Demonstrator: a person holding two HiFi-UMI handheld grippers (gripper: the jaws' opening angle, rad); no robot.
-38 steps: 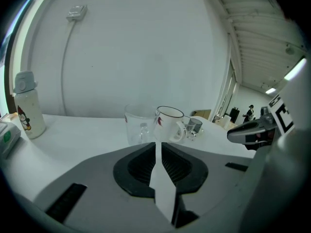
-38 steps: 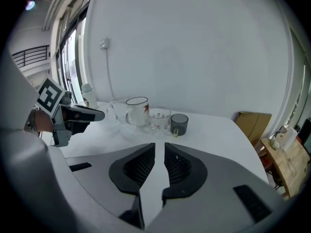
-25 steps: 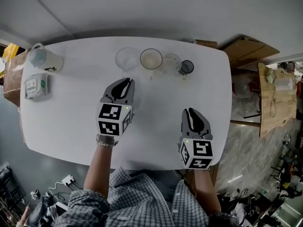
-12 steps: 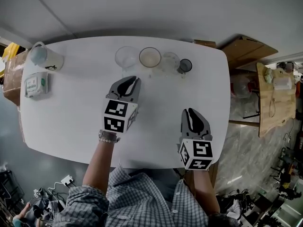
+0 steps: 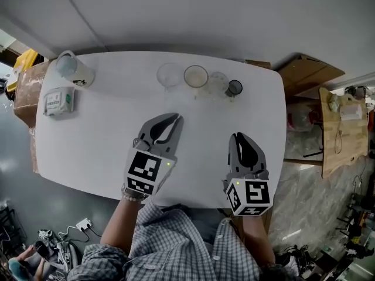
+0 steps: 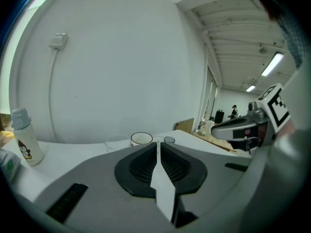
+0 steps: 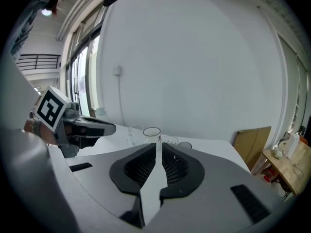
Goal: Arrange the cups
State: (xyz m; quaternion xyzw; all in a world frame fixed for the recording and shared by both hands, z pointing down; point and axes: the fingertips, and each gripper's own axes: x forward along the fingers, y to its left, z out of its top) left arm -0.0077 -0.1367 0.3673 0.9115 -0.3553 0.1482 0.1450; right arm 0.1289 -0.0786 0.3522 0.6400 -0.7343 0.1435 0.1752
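Four cups stand in a row near the table's far edge: a clear glass (image 5: pixel 169 74), a white cup (image 5: pixel 195 76), a small clear glass (image 5: pixel 217 82) and a small dark cup (image 5: pixel 234 88). My left gripper (image 5: pixel 174 118) hovers over the table's middle, shut and empty, its jaws pointing at the row. My right gripper (image 5: pixel 238 137) is to its right near the front edge, also shut and empty. In the left gripper view the white cup (image 6: pixel 141 139) and dark cup (image 6: pixel 168 140) show beyond the left gripper (image 6: pixel 158 142). The right gripper (image 7: pixel 158 142) faces the white cup (image 7: pixel 151 132).
A white bottle with a pale cap (image 5: pixel 73 69) and a flat packet (image 5: pixel 58 101) sit at the table's (image 5: pixel 105 139) far left. Wooden boards (image 5: pixel 307 72) and a wooden bench (image 5: pixel 340 122) stand right of the table. A wall runs behind the cups.
Both grippers have drawn back from the cup row toward the table's near edge, the left one more. The cups have not moved.
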